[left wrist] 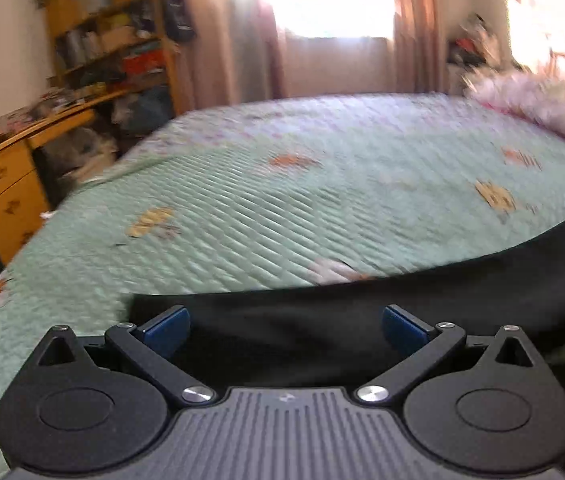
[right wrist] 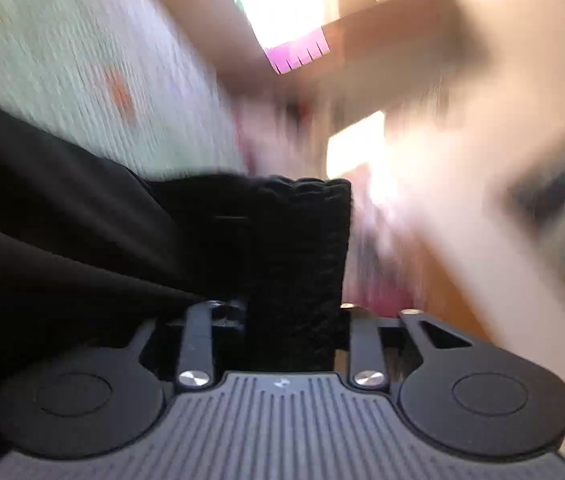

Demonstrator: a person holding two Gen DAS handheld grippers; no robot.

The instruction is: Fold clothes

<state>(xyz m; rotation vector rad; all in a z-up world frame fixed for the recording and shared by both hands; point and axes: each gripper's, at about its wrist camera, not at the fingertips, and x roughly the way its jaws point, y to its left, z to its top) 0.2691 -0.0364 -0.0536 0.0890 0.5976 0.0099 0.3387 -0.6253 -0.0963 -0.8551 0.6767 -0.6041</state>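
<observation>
1. Looking along the left hand-held gripper (left wrist: 285,330) in the left wrist view, its blue pads (left wrist: 165,327) stand wide apart with nothing pressed between them. The black garment (left wrist: 362,328) lies under and just past the fingertips, spread as a long dark band across the near edge of the bed (left wrist: 282,200), whose green quilted cover is otherwise bare up to a pink fluffy blanket (left wrist: 542,108) at the far right. A cluttered wooden shelf (left wrist: 114,32) and a desk (left wrist: 10,168) stand beside the bed. No crease or stacked layer shows here, so I judge the folding has barely begun.

2. Turning to the right wrist view, which is heavily blurred, the right hand-held gripper (right wrist: 294,312) has a thick ribbed band of the same black garment (right wrist: 298,264) standing up between its fingers; the jaws sit at a middling width and appear closed on that band. The rest of the cloth trails off to the left over the green bed (right wrist: 82,60).

3. Judging from both views, one end is gripped and lifted; bringing it over, laying it flat and making further folds all remain.
</observation>
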